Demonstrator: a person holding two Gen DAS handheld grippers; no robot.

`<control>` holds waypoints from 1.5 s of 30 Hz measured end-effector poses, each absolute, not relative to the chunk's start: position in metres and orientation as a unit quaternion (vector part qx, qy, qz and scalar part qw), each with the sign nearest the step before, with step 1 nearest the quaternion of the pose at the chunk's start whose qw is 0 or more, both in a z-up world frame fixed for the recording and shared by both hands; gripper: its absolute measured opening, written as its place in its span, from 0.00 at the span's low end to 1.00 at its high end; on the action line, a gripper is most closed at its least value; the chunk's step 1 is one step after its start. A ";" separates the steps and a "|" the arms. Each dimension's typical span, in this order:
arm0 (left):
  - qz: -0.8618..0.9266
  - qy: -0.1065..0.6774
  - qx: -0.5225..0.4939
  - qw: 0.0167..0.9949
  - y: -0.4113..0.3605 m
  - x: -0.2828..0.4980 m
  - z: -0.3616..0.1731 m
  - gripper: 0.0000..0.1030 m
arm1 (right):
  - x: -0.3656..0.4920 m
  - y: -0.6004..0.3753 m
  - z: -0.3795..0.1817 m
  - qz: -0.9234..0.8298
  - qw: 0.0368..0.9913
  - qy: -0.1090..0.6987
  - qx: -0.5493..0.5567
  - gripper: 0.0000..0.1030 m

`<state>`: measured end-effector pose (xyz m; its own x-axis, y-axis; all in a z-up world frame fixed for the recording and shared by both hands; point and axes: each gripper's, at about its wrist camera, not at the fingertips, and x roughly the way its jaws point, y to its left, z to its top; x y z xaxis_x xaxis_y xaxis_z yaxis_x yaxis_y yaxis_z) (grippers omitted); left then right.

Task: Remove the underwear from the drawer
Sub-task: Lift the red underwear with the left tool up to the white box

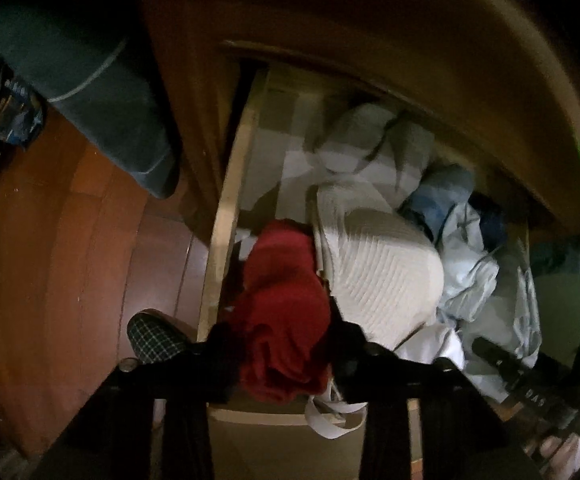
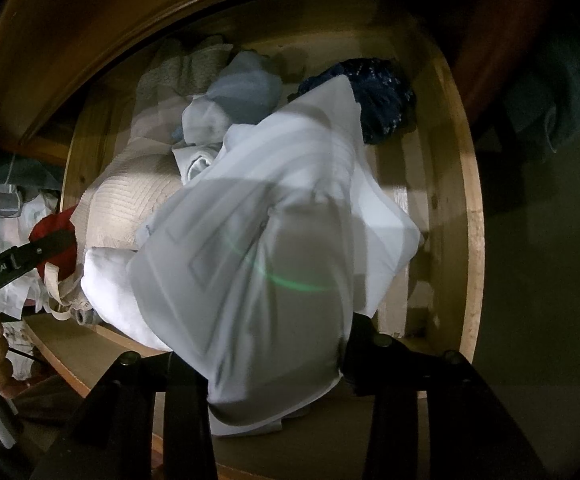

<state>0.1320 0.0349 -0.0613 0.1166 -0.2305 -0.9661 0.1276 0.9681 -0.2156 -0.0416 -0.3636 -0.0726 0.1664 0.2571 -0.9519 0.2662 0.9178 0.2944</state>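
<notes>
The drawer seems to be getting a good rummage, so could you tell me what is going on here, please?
A person is working over an open wooden drawer full of clothes, with a handheld gripper in each hand. The left gripper is closed on a red garment at the drawer's front left corner. The right gripper holds a pale white cloth, which hangs bunched over the right side of the drawer. A cream ribbed garment lies between them. Nothing looks clear of the drawer yet.
</notes>
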 end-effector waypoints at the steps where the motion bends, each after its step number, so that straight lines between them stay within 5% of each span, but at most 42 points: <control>1: -0.121 0.654 -0.042 0.746 0.036 0.131 -0.061 0.29 | -0.041 -0.364 -0.073 -0.003 0.736 0.646 0.202 0.37; 11: -0.130 0.628 -0.010 0.767 0.029 0.111 -0.033 0.27 | -0.042 -0.363 -0.072 0.000 0.743 0.640 0.194 0.36; 30: -0.185 0.579 -0.006 0.794 0.032 0.071 0.053 0.27 | -0.043 -0.372 -0.061 -0.002 0.769 0.603 0.212 0.16; 45: -0.241 0.440 0.024 0.865 0.037 0.060 0.205 0.27 | -0.043 -0.369 -0.066 -0.018 0.769 0.611 0.188 0.16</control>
<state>0.0602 0.0368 0.2049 0.4961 -0.3958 -0.7728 0.4386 0.8824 -0.1704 -0.0432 -0.3688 -0.0655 0.2539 0.2017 -0.9460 0.2577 0.9286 0.2671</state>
